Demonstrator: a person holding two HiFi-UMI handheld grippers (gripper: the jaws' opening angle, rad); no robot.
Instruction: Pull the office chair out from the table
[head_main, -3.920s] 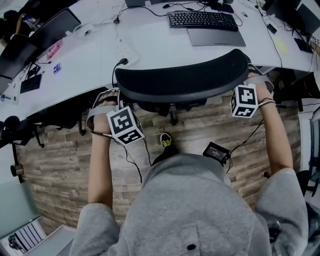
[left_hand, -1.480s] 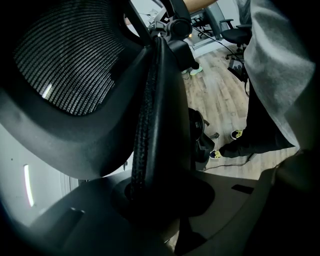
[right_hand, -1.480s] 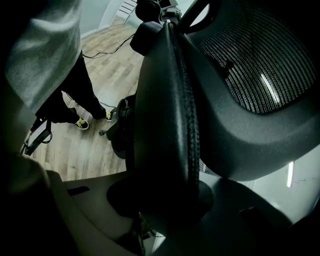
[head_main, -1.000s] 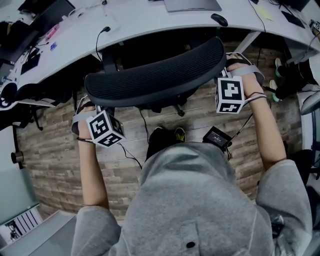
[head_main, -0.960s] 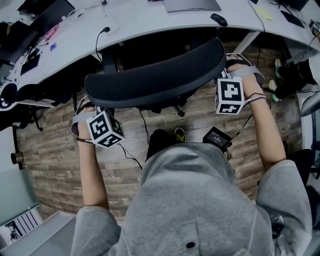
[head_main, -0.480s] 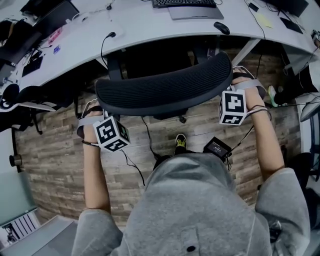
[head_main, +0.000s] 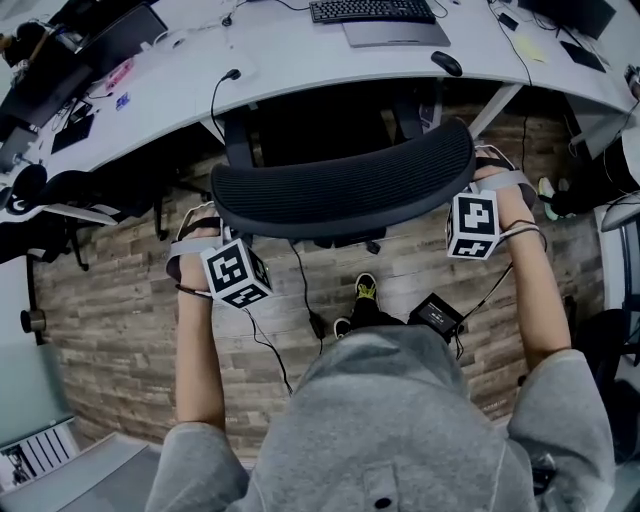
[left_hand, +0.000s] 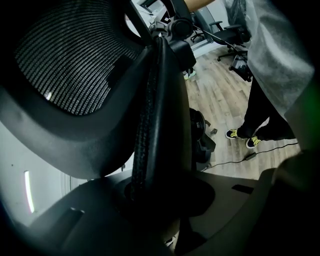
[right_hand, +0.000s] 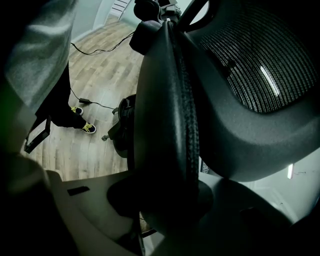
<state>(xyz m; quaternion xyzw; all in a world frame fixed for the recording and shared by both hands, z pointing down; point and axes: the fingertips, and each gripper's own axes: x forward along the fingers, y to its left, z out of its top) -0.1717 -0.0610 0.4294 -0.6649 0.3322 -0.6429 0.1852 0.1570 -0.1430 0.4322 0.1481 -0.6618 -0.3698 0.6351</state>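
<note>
The black mesh office chair (head_main: 345, 185) stands just off the white curved table (head_main: 300, 70), its backrest facing me. At the backrest's left end sits my left gripper (head_main: 220, 225), shut on the edge. My right gripper (head_main: 472, 170) is shut on the right end. In the left gripper view the backrest's padded rim (left_hand: 155, 125) runs upright between the jaws of the left gripper (left_hand: 160, 200). The right gripper view shows the same rim (right_hand: 172, 125) clamped in the right gripper (right_hand: 165, 200). The fingertips themselves are hidden by the chair.
A keyboard (head_main: 365, 10), a grey pad (head_main: 395, 33) and a mouse (head_main: 447, 63) lie on the table. On the wooden floor by my shoes (head_main: 365, 289) is a small black box (head_main: 434, 313) with cables. More office chairs (left_hand: 230, 32) stand behind me.
The chair back was tucked against the table edge in the earliest frame. It now stands off the table with a dark gap between. Both grippers have kept hold of its ends.
</note>
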